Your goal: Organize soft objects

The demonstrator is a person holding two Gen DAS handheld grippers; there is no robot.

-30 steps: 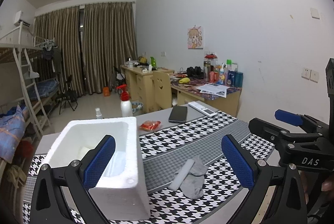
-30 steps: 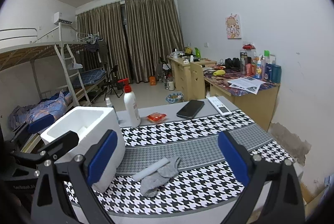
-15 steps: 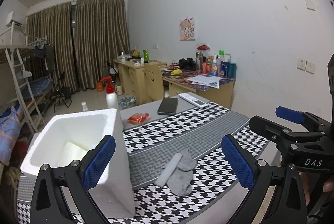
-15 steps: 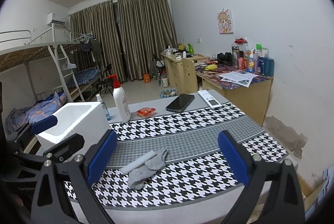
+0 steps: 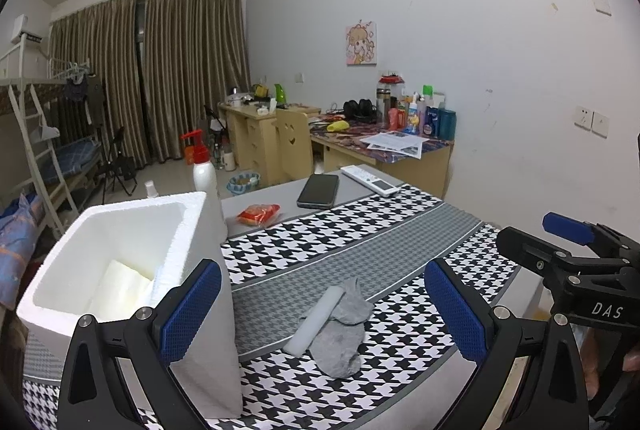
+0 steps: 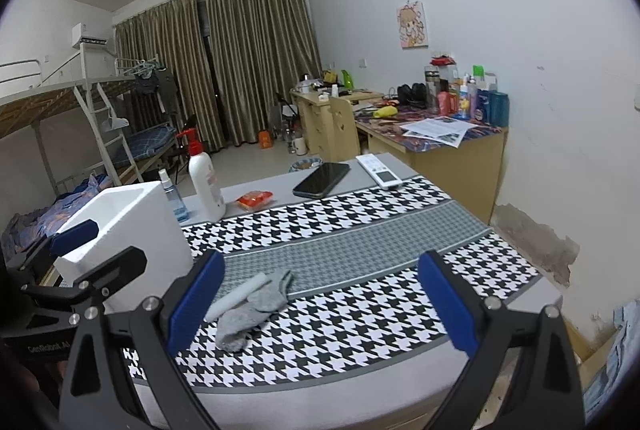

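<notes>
Both hand-held grippers hover above a table (image 5: 400,254) draped in a black-and-white houndstooth cloth, the left gripper (image 5: 324,314) and the right gripper (image 6: 320,306) each with blue-padded fingers spread wide and holding nothing. A grey sock (image 5: 340,334) lies crumpled on the cloth's near edge, touching a white foam roll (image 5: 314,322) laid across it, just beside a white foam box (image 5: 120,270). The box's floor is partly hidden by its walls; something pale rests inside, hard to make out. A white pump bottle (image 6: 206,185) with a red top stands behind the box, its label unreadable, next to a small spray bottle (image 6: 174,197). A red packet (image 6: 254,199), a dark phone (image 6: 322,179) and a white remote (image 6: 380,171) sit on the bare grey far end. Beyond are brown curtains, a bunk bed and cluttered wooden desks. The right gripper's body reads "DAS" in the left view; the left one's lettering is partly cut off.
</notes>
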